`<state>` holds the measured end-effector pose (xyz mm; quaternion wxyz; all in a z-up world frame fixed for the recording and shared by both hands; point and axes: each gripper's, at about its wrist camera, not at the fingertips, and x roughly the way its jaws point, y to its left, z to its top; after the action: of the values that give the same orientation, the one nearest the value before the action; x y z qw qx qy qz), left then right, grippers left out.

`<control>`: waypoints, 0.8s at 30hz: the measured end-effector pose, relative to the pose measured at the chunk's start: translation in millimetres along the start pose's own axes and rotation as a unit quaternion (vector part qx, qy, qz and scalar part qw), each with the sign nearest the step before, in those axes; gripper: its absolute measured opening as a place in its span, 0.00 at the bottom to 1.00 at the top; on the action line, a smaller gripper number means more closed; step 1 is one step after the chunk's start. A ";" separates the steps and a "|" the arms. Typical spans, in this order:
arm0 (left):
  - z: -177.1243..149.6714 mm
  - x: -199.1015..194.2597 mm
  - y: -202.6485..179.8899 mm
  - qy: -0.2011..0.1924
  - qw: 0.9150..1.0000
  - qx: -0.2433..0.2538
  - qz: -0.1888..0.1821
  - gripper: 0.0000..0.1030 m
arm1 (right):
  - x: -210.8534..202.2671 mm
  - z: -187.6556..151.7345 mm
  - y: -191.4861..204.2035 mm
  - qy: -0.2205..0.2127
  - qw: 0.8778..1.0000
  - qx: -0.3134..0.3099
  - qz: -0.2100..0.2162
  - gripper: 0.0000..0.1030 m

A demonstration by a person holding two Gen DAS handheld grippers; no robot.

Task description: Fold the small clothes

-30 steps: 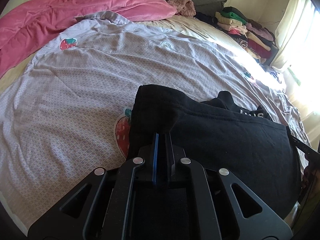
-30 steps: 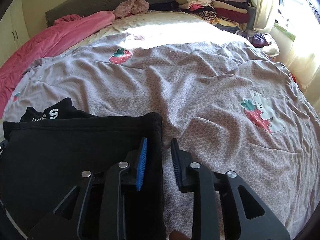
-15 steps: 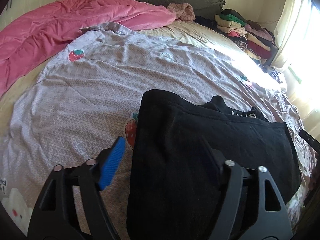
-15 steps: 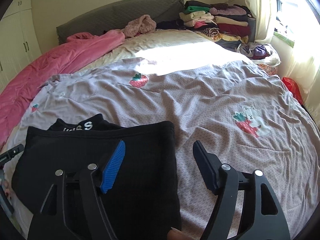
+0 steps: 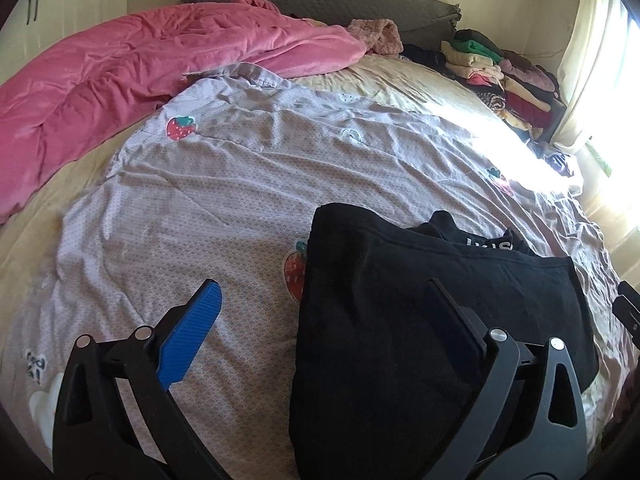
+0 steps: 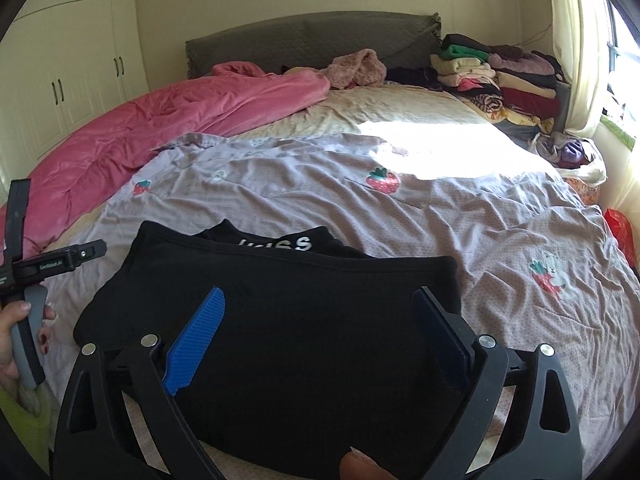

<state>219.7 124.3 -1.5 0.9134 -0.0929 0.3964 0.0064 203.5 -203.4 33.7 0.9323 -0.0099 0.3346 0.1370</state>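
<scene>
**A:** How many things are there to fold, and how many grippers?

**B:** One black garment (image 6: 280, 320) lies on the bed, folded over on itself, with white lettering showing on a layer that peeks out at its far edge. There are two grippers. The left gripper (image 5: 320, 312) and the right gripper (image 6: 320, 320) each have two fingers, one faced with a ribbed blue pad (image 5: 192, 336) and one dark.

**A:** Where exactly is the garment?

**B:** It rests flat on a lilac sheet (image 6: 460, 208) printed with strawberries, at the near edge of the bed. In the left wrist view it covers part of one strawberry print (image 5: 294, 272).

**A:** Is anything holding other things?

**B:** No real containers. The bed carries a crumpled pink blanket (image 5: 120, 76) along its left side, a fuzzy pink item (image 6: 356, 66) by the grey headboard (image 6: 312, 36), and one stack of folded clothes (image 6: 496, 76) in the far right corner beside a curtain (image 6: 572, 40).

**A:** How are the grippers posed?

**B:** Both hover above the garment with fingers spread wide, gripping nothing. The left one straddles the garment's left edge, its blue pad over bare sheet. The right one sits over the garment's middle. In the right wrist view, the person's left hand (image 6: 16, 340), nails painted red, wraps the left gripper's handle at the frame's left edge.
</scene>
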 end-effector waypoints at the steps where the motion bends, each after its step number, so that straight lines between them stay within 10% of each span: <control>1: -0.1 -0.4 0.8 0.000 1.000 0.001 0.003 0.91 | -0.6 -0.6 7.2 0.001 1.000 -0.006 0.006 0.91; 24: 2.4 -1.8 33.9 0.009 0.999 -0.042 0.007 0.91 | 17.0 -35.7 152.2 0.028 0.981 -0.171 0.085 0.92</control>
<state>217.3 158.1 -4.2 0.9051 -0.1285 0.4043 0.0287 154.0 -56.6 6.5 0.8921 -0.1449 0.3317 0.2703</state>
